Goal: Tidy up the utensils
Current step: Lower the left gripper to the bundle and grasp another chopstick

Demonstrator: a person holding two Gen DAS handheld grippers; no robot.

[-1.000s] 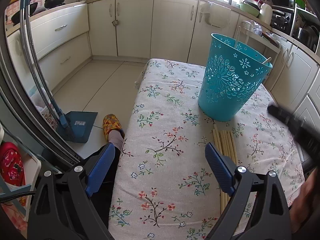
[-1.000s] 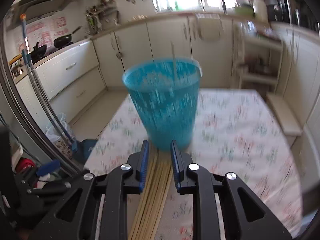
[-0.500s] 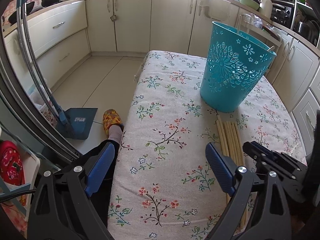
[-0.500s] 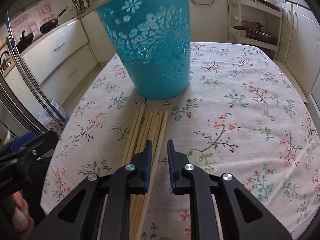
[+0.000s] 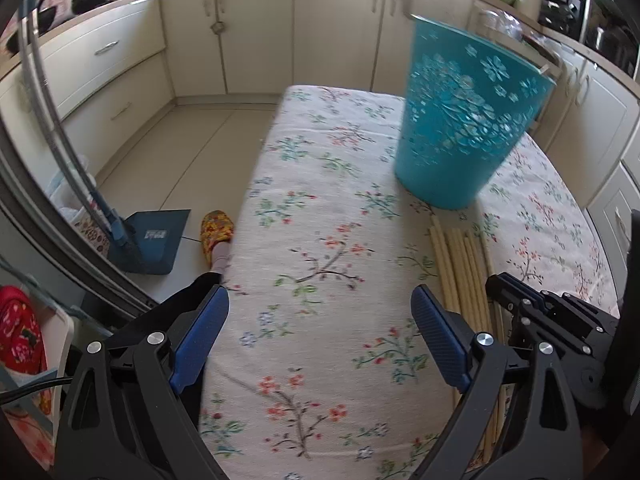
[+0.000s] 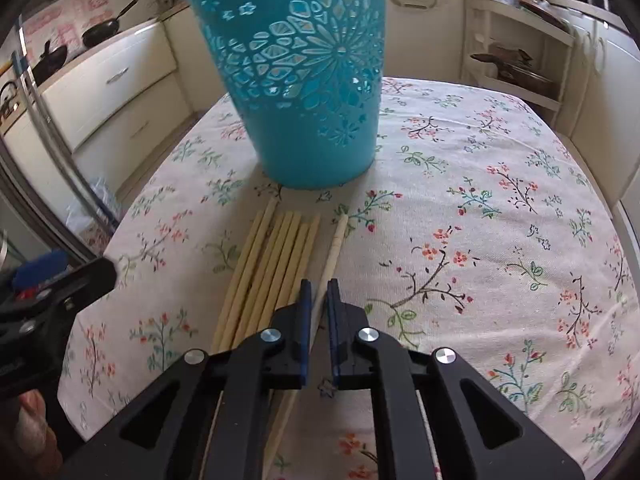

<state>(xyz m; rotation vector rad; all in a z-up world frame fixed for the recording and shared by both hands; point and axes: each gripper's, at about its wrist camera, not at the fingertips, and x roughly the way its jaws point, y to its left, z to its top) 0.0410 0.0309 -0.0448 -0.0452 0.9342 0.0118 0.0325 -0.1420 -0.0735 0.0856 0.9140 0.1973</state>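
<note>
Several pale wooden chopsticks [image 6: 272, 256] lie side by side on the floral tablecloth [image 6: 480, 200], just in front of a teal perforated basket [image 6: 308, 76]. My right gripper [image 6: 318, 286] is low over them, shut on one chopstick [image 6: 334, 248] that lies a little apart on the right of the bundle. In the left wrist view the chopsticks [image 5: 460, 264] lie right of centre below the basket [image 5: 460, 128], and the right gripper [image 5: 552, 312] sits over them. My left gripper [image 5: 320, 316] is open and empty above the cloth, left of the bundle.
The table's left edge [image 5: 248, 208] drops to a tiled floor with a blue dustpan [image 5: 152, 240] and a person's slippered foot [image 5: 216, 232]. Cream kitchen cabinets [image 5: 328, 28] run along the back and right.
My right gripper has dropped from in front of the basket to the chopsticks and its jaws have closed on the rightmost one. My left gripper has stayed open and nearly still.
</note>
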